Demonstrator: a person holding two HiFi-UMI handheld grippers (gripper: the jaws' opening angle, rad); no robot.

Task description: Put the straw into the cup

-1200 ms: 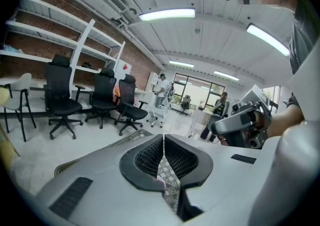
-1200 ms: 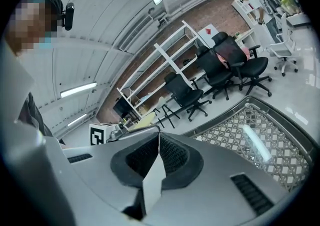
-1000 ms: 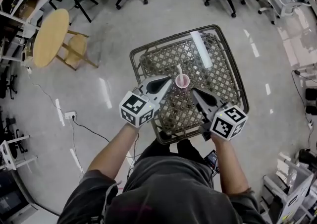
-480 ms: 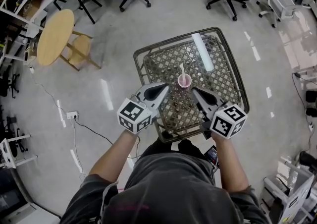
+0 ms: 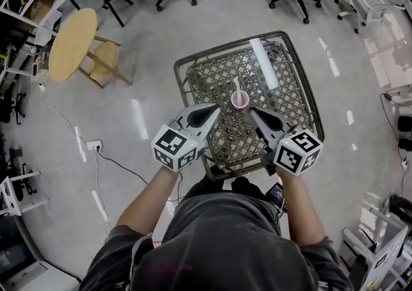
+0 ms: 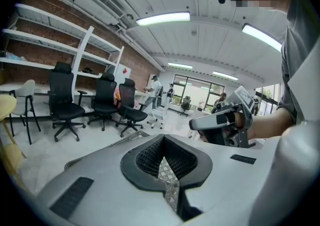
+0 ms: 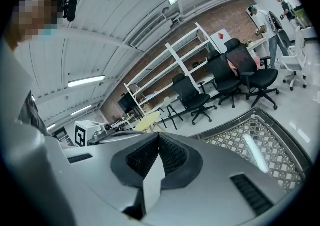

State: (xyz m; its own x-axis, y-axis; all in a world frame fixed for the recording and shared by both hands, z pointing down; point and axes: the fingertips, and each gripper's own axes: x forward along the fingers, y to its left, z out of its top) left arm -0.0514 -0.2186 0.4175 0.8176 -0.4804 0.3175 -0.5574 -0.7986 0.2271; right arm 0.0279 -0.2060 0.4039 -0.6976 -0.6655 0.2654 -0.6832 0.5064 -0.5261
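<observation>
**Head view.** A pink cup is shown upright near the middle of the lattice-topped table. A white straw is already seated in the cup and leans toward its far side. The left tool is held just to the left of the cup and the right tool just to its right; neither is seen touching cup or straw.

**Gripper views.** The jaws of each tool are shown drawn together, with only a thin slit between them and nothing clamped.

**Handling.** The straw is judged very light, thin, easily kinked or crushed, and smooth enough to slip. If it is to be taken hold of, a gentle pinch on the exposed length above the cup rim is advised. The cup is judged light and easily tipped, so it is best steadied low on its wall.

A pale streak beyond the cup cannot be told as object or reflection.
</observation>
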